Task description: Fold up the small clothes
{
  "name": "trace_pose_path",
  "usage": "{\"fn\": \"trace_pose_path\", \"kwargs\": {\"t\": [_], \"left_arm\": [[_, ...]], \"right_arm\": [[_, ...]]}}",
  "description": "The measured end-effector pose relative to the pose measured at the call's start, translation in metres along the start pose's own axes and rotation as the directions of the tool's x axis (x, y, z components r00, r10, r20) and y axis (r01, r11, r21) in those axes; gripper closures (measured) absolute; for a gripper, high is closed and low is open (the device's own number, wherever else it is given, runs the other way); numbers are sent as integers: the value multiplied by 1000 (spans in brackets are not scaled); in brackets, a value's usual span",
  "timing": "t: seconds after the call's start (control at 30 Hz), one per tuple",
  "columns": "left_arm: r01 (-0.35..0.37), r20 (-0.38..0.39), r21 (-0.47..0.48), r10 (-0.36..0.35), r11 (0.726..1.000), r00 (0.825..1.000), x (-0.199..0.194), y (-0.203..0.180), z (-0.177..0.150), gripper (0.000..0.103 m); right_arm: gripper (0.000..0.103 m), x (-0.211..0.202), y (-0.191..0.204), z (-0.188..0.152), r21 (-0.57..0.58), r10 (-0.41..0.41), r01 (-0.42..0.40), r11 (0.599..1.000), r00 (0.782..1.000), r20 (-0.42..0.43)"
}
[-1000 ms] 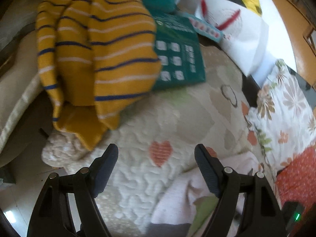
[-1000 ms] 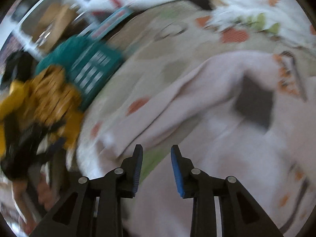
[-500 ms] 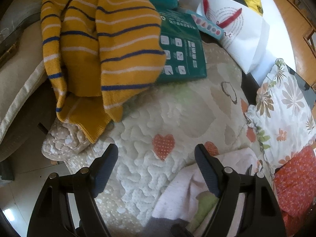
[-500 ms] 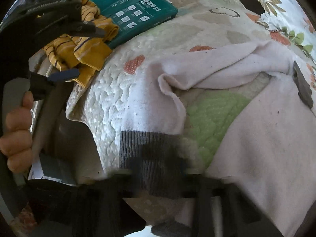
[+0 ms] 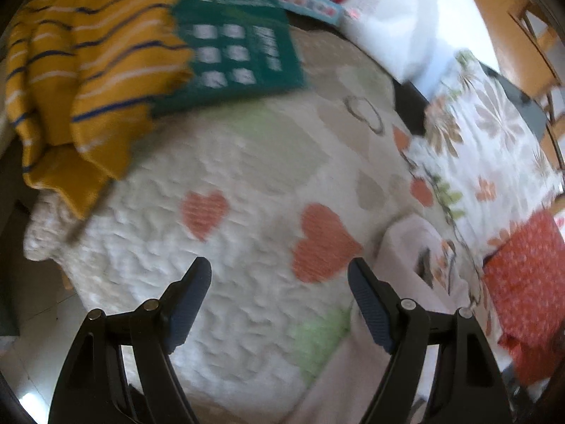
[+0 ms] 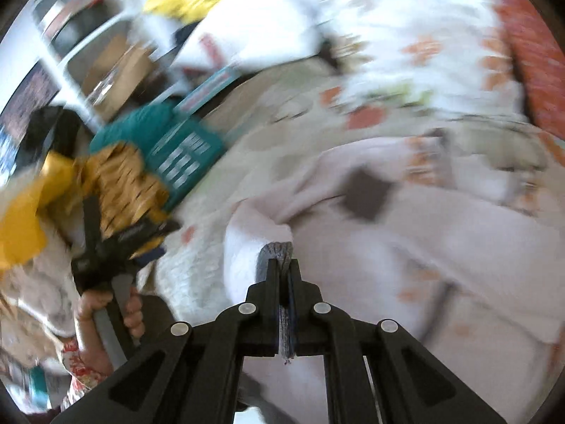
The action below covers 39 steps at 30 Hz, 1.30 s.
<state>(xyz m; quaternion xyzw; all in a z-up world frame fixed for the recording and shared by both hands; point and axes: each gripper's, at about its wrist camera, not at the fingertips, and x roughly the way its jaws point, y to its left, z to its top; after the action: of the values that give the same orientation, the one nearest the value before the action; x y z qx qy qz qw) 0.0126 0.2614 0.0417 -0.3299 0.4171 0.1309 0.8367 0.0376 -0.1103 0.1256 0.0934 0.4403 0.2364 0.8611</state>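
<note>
here the right tool (image 6: 281, 265) is clamped on the pink garment's (image 6: 406, 247) grey cuff (image 6: 277, 250), while the left tool (image 5: 279, 279) gapes apart over the quilt (image 5: 247, 183)

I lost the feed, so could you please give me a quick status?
Right tongs shut on pale pink garment's grey cuff. Left tongs open, empty, over the quilt. Nothing in the way.

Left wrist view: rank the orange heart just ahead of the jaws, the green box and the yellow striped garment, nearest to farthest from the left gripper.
From the left gripper:
1. Orange heart, just ahead, slightly right.
2. Yellow striped garment, upper left; its hem hangs closer.
3. Green box, top centre.
</note>
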Motion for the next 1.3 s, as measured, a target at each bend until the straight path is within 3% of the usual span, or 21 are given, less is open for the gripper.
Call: {"fn": "trace_pose_path", "kwargs": {"t": [0.13,0.23,0.3,0.4,0.47,0.6,0.73,0.83,0.9,1.0,1.03,1.17,1.2,1.23,1.27,1.3], "left_arm": [[20,-23,85,-18,996,1000,10,-39,-12,24],[28,-39,137,-23,990,999,19,-66,-19,24],[26,-53,165,-17,986,998,26,-82,-25,24],[13,-68,214,1,977,998,37,-106,-34,24],[6,-75,254,13,967,997,44,-123,-39,24],[-24,-87,359,59,933,994,61,-151,-50,24],[-15,-139,411,79,912,987,83,-167,-56,24],[-32,-143,432,103,902,984,94,-174,-55,24],[-20,-155,417,93,909,984,95,-173,-52,24],[28,-172,401,46,916,984,89,-174,-49,24],[22,-154,420,47,907,987,87,-177,-50,24],[-29,-103,494,92,869,990,96,-187,-49,24],[-34,-100,509,98,860,990,101,-189,-47,24],[-40,-93,525,104,850,990,107,-192,-45,24],[-43,-86,540,106,840,991,113,-195,-42,24],[-45,-78,555,106,830,991,118,-198,-40,24]], "right_arm": [[98,-36,-89,6,137,-171,169,976,985,1],[98,-51,-159,-1,241,-330,331,912,943,-44],[98,-52,-194,-8,298,-382,391,871,920,-90],[97,-50,-230,-23,338,-496,513,789,857,-143],[95,-52,-239,-29,361,-511,528,769,846,-149],[86,-57,-231,-30,343,-518,525,779,847,-119],[62,-61,-215,-23,324,-512,502,802,857,-58],[62,-68,-217,-24,331,-523,503,799,852,-30],[61,-72,-219,-28,317,-525,506,802,850,-30],[52,-72,-222,-42,300,-483,469,831,875,-28],[47,-68,-224,-47,293,-471,460,838,881,-36],[46,-46,-234,-59,295,-476,474,830,877,-69],[48,-39,-238,-61,307,-455,456,835,887,-82],[73,-35,-240,-61,315,-436,442,840,895,-92],[92,-30,-241,-61,322,-403,416,850,909,-112],[101,-28,-240,-59,320,-374,392,862,920,-119]]}}
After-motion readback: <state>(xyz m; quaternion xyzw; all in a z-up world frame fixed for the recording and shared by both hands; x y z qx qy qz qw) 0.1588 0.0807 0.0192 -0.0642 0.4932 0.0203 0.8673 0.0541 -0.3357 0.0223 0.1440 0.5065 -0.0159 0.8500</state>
